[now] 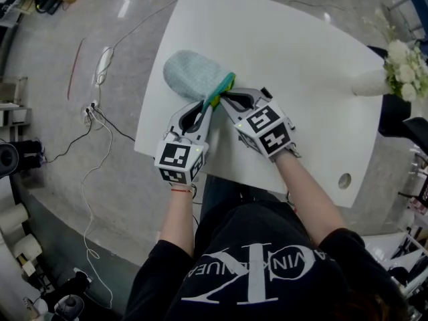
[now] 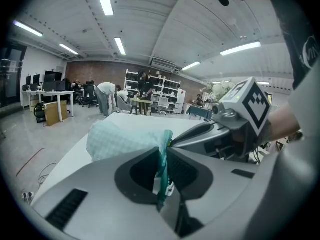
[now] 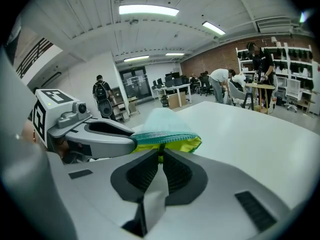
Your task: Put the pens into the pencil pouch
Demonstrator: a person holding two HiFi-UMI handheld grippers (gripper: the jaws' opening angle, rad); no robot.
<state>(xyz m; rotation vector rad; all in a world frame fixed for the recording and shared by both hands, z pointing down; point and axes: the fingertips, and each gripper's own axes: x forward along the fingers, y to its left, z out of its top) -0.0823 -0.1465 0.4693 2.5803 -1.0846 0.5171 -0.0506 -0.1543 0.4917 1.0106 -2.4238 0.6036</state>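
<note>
The pencil pouch (image 1: pixel 192 74) lies on the white table (image 1: pixel 294 52), just in front of the 2 grippers, and both of them hold its near end. The left gripper (image 2: pixel 162 153) has its jaws closed on the teal rim of the pouch; a strip of this rim runs down between the 2 pads. The right gripper (image 3: pixel 160 153) has its jaws together on the rim from the other side, and a small dark part, hard to identify, sits at their tips.

In the head view the 2 jaw tips meet at the pouch mouth, but there the grip itself is too small to read. The inside of the pouch shows in no view. The right gripper view shows the yellow lining (image 3: pixel 187 145) under the teal rim; in the left gripper view this lining is almost hidden, and more of the pale body of the pouch shows beyond the jaws. Only the head view shows the white flowers (image 1: pixel 403 64), far to the right of the right gripper and cut by the edge.
</note>
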